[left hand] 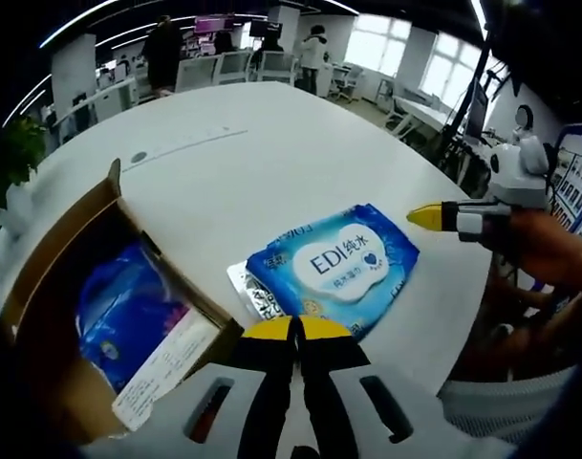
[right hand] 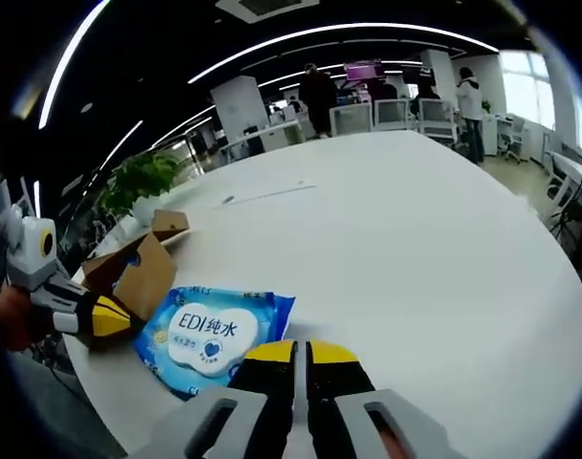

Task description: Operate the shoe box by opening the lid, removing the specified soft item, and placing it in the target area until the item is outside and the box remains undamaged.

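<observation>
Left gripper view: blue wipes pack (left hand: pixel 334 271) lies flat beside open shoe box (left hand: pixel 66 287); both grippers clenched, empty.

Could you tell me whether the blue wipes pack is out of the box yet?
Out: the wipes pack lies flat on the white table, beside the open cardboard box.

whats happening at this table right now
A person is working with a pair of hand-held tongs at a white table. A blue wet wipes pack lies flat on the table, outside the open cardboard box beside it, which still holds another blue pack. Both the left tongs and the right tongs are shut and hold nothing, close to the wipes.
</observation>
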Motion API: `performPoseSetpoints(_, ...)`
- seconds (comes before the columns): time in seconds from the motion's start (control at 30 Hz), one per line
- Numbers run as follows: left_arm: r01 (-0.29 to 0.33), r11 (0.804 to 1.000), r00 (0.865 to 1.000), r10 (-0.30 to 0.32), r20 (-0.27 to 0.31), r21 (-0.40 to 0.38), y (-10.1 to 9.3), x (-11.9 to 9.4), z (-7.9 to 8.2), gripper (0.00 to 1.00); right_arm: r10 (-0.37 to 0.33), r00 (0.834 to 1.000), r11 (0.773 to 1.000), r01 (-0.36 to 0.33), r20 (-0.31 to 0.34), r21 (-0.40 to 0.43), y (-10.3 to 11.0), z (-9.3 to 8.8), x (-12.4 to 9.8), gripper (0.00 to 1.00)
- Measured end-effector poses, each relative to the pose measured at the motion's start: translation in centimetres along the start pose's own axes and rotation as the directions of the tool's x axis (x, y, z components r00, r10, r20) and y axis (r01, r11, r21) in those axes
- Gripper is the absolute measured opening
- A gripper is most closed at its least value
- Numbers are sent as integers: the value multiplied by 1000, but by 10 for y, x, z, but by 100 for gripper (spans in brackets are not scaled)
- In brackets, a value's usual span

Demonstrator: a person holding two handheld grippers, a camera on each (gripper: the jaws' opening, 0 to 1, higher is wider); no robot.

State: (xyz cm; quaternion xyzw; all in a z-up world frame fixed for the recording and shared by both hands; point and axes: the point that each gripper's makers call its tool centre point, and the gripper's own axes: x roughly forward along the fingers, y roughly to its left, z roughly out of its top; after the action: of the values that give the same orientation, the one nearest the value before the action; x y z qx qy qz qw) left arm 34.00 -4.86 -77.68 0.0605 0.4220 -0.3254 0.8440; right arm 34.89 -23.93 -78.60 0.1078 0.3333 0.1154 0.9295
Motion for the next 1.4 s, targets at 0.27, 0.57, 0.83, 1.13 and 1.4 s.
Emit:
performPoseSetpoints(0.27, 3, 1000, 1000, -3, 15, 12, -5, -11, 0, 0, 9, 1000, 1000, -10, 20, 13, 5, 3, -8, 0)
performPoseSetpoints(0.57, 5, 1000, 999, -5, 37, 17, 1, -27, -6, 0, 19, 999, 1000, -19, 35, 9, 15, 7, -15, 0)
performPoseSetpoints(0.83, 7, 1000, 998, -8, 64, 17, 5, -45, -11, 0, 58, 997, 998, -56, 45, -30, 32, 17, -12, 0)
performPoseSetpoints(1.13, -2, 1000, 995, 1, 103, 7, 23, -72, -20, 3, 134, 990, 987, -131, 32, -91, 72, 27, 3, 0)
performPoseSetpoints(1.4, -24, 999, 988, 29, 151, -38, 48, -97, -27, 6, 193, 981, 970, -188, 19, -153, 114, 37, 14, 2)
